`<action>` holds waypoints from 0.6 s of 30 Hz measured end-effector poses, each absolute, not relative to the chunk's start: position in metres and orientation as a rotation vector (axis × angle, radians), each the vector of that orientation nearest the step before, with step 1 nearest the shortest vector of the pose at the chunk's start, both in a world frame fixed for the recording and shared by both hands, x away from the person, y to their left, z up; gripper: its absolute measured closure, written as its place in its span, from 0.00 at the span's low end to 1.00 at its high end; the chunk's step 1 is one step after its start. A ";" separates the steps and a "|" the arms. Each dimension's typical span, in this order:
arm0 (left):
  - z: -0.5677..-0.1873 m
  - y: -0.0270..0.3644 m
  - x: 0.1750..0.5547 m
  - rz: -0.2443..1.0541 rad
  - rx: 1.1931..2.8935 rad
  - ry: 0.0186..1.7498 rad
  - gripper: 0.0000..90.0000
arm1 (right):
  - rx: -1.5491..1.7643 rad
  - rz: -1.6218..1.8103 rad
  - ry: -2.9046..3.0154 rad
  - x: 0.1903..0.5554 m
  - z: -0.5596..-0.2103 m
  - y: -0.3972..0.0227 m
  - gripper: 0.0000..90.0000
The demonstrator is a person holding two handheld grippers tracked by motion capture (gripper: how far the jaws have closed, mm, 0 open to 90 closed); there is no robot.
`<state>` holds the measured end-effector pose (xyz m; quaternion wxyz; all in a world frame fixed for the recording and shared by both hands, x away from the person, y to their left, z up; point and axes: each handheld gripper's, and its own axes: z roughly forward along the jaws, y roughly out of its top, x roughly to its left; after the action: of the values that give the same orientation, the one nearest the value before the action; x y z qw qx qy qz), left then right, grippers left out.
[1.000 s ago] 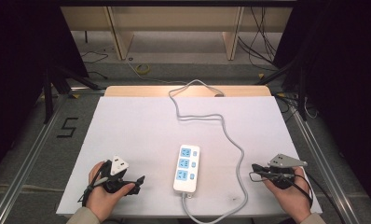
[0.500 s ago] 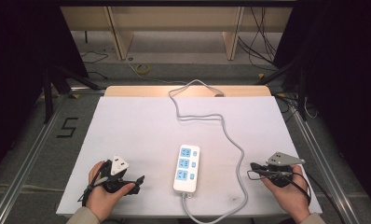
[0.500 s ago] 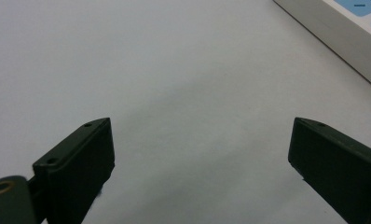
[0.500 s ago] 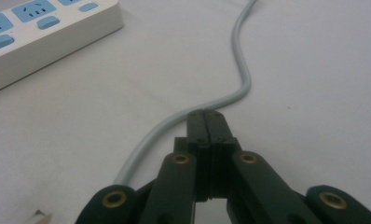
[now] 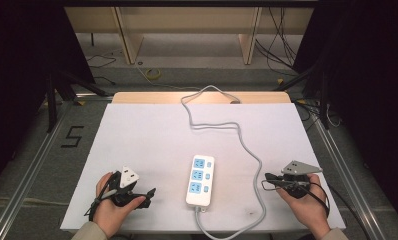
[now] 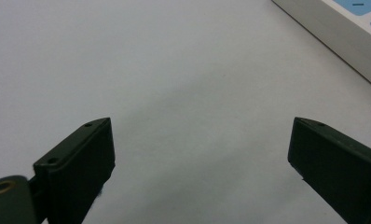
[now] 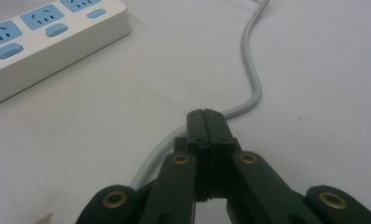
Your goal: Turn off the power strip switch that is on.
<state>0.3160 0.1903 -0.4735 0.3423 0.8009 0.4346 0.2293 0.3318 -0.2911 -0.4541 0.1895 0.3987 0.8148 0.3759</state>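
Observation:
A white power strip with blue sockets lies on the white table top near the front edge. Its grey cable leaves the near end, loops right and snakes to the far edge. My left gripper rests left of the strip, pointing toward it. In the left gripper view its jaws stand wide apart over bare table, with the strip's edge at upper right. My right gripper rests right of the cable. In the right gripper view it is shut on nothing, with the cable just beyond the tips and the strip at upper left.
A wooden strip edges the table's far side. Metal rails run along the floor on both sides, with a "5" mark at the left. Wooden furniture legs and loose cables lie on the floor beyond.

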 end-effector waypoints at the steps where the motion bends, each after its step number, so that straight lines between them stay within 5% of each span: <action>1: -0.473 0.191 0.316 0.599 2.086 1.127 0.08 | 1.118 1.056 2.291 0.332 -0.454 -0.291 1.00; 18: -0.472 0.190 0.316 0.599 2.085 1.125 0.08 | 1.103 1.059 2.309 0.337 -0.452 -0.283 1.00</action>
<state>0.3160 0.1900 -0.4724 0.3420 0.8018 0.4326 0.2302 0.3365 -0.2831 -0.4516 0.1851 0.3914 0.8194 0.3757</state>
